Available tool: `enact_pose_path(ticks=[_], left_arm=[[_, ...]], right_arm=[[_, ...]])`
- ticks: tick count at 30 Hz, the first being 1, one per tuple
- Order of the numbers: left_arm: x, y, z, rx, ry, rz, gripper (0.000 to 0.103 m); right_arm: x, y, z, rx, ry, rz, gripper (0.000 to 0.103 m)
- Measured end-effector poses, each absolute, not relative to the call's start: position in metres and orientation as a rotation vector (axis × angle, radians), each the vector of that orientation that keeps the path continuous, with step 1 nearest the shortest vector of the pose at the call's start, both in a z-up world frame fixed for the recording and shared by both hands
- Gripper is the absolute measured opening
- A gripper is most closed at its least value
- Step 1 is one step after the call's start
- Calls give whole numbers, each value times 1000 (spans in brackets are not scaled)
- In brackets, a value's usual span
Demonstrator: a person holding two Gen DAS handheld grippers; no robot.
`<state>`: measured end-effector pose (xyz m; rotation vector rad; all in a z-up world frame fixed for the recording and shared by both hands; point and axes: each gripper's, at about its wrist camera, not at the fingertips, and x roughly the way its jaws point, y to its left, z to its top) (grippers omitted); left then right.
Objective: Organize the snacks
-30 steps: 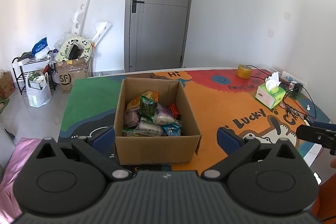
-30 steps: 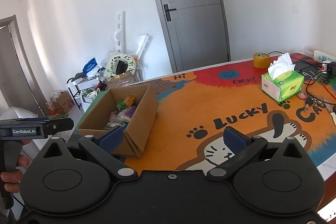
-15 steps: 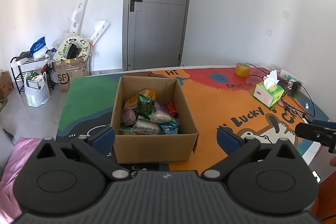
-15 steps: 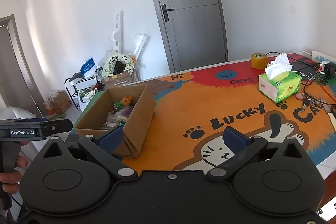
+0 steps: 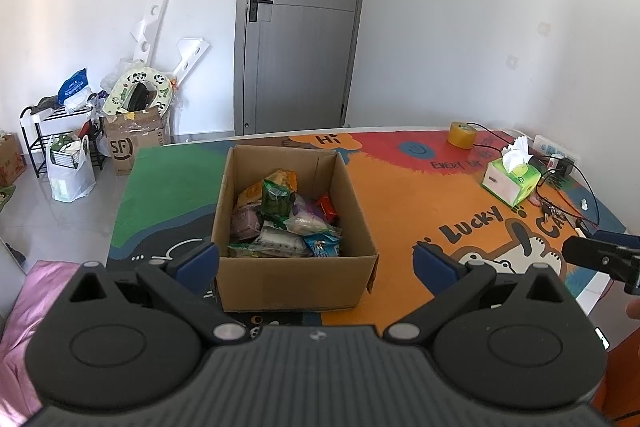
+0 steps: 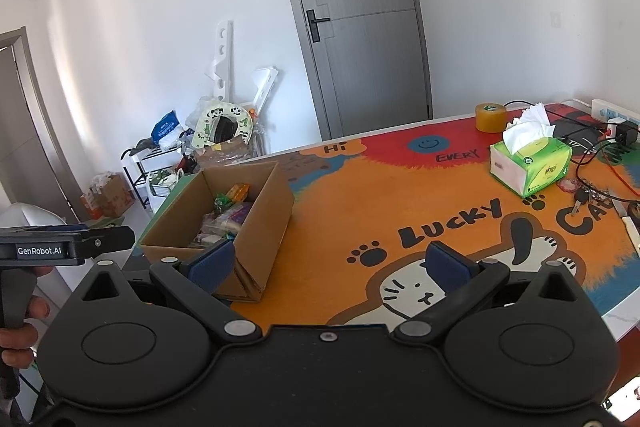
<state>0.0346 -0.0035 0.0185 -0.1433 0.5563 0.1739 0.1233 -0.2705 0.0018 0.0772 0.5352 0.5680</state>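
Observation:
An open cardboard box (image 5: 296, 283) stands on the colourful cartoon table mat (image 5: 400, 195). It holds several snack packets (image 5: 280, 223), among them a green one, a purple one and a blue one. My left gripper (image 5: 316, 263) is open and empty, held back from the box's near wall. In the right wrist view the box (image 6: 264, 223) is to the left. My right gripper (image 6: 328, 265) is open and empty above the mat's cat drawing, to the right of the box.
A green tissue box (image 6: 530, 163), a roll of tape (image 6: 490, 117), keys (image 6: 584, 195), cables and a power strip (image 6: 612, 113) lie at the table's right. A shoe rack, bags and cartons (image 5: 132, 143) stand on the floor at the left by the grey door.
Both grippers have drawn back and risen a little, so the box and table look smaller and farther. Both stay open. Nothing on the table has moved.

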Motion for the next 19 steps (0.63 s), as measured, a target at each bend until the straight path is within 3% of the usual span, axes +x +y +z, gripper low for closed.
enact_pose_path(ticks=[19], left_arm=[[34,0,18,-151,550,166,102]], right_arm=[[124,-269,1,75,539,560,103]])
